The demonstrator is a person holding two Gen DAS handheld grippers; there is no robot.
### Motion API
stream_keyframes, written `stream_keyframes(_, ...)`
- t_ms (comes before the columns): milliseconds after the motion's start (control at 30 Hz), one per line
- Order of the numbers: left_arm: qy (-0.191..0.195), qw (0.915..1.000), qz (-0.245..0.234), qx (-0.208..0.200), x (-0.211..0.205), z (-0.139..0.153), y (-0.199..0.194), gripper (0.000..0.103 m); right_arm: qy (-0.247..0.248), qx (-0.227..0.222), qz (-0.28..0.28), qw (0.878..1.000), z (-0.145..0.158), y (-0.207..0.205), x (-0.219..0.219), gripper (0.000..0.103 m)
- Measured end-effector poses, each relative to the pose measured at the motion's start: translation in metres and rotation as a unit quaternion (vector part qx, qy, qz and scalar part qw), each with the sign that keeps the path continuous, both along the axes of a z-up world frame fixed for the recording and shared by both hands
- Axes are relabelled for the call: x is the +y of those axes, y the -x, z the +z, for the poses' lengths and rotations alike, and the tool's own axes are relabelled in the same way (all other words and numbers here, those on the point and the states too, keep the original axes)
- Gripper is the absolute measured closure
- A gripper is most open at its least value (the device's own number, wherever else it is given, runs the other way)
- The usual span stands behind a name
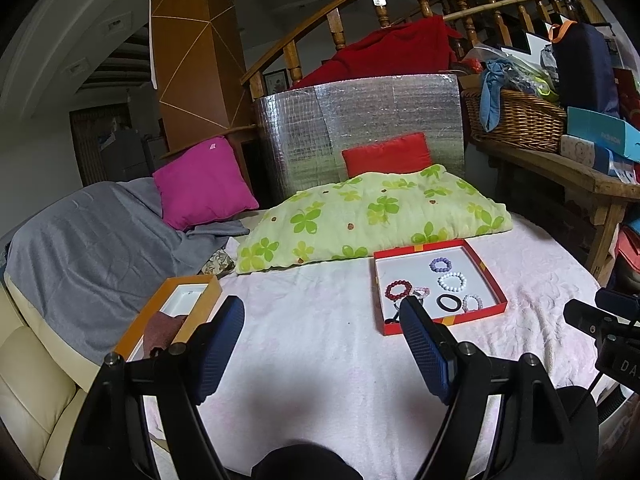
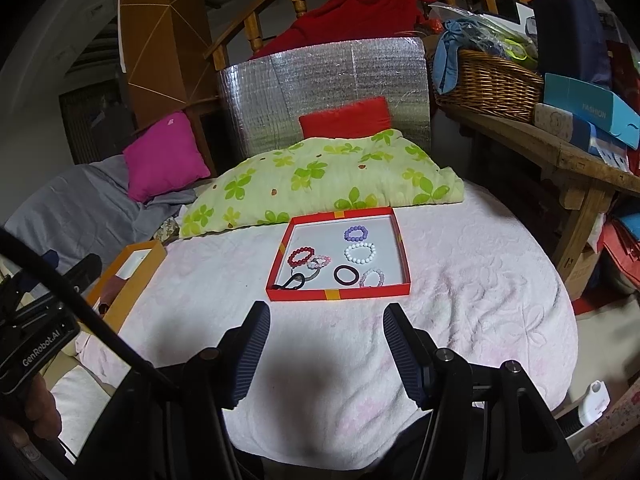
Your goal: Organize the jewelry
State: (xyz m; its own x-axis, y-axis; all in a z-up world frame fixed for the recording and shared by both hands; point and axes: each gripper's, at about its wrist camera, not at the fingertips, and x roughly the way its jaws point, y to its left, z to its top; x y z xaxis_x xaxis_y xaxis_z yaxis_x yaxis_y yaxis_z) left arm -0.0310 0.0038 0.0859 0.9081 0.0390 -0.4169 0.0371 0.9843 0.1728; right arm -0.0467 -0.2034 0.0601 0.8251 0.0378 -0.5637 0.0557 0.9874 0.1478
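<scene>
You are facing a bed covered with a pale pink blanket (image 2: 460,320), and everything for the job lies on it. Along its far edge a folded green clover-print quilt (image 2: 320,176) stretches across, with a red cushion (image 2: 344,118) behind it and a magenta pillow (image 2: 164,156) toward the far left corner. A grey sheet (image 1: 88,232) drapes over the left side.

Just in front of the quilt, right of centre, sits the red tray (image 2: 340,295), open and flat. Inside it: a purple bead bracelet (image 2: 355,233) near the far edge, a white bead bracelet (image 2: 360,253) just below it, a dark red bead bracelet (image 2: 301,256) on the left, touching a pale pink bracelet (image 2: 320,261). Toward the near edge lie a black hair tie (image 2: 346,275), a clear pinkish bracelet (image 2: 372,278) beside it, and a black cord loop (image 2: 294,281) in the near left corner.

At the bed's left edge is an orange box (image 1: 176,312), open, with a brownish cloth (image 1: 166,330) in it.

Your left gripper (image 1: 322,344) hovers over bare blanket, jaws spread, nothing between them. Your right gripper (image 2: 326,350) hangs just short of the tray's near edge, jaws likewise apart and empty.
</scene>
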Motion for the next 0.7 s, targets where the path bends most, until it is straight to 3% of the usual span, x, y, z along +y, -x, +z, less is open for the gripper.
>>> stream_keyframes(700, 0.003, 1.0000, 0.002, 0.008, 0.0067, -0.0066, -0.0010, 0.023, 0.003, 0.004, 0.002, 1.000, -0.0027, -0.0009, 0.0060, 0.040)
